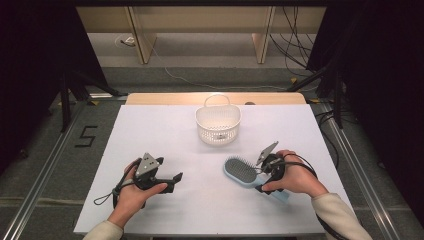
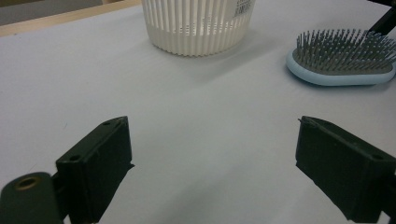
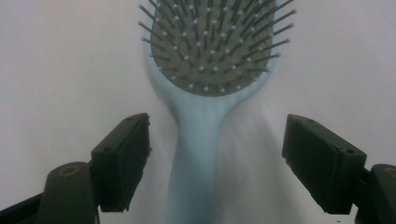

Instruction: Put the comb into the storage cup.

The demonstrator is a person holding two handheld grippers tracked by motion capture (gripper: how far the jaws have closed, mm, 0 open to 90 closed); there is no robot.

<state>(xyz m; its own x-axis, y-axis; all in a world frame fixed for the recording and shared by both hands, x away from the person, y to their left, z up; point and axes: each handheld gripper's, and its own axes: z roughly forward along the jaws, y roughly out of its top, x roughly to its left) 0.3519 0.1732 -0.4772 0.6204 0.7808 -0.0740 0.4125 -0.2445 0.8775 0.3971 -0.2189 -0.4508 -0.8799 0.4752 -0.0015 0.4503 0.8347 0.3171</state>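
Straddling the light-blue hairbrush (image 3: 212, 70) handle, my right tongs (image 3: 215, 163) stood spread apart, neither pad touching it; the brush lay bristles-up on the counter (image 1: 165, 135). My left tongs (image 2: 212, 172) gaped empty, the white basket (image 2: 198, 25) well ahead of them.

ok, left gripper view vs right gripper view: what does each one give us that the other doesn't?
Left gripper view only: the white basket behind the hairbrush, and the left gripper with open jaws over bare table.

Right gripper view only: the brush's handle lying between the right gripper's jaws, gaps on both sides, pads not touching.

Both: the blue hairbrush lying bristles up on the white table.
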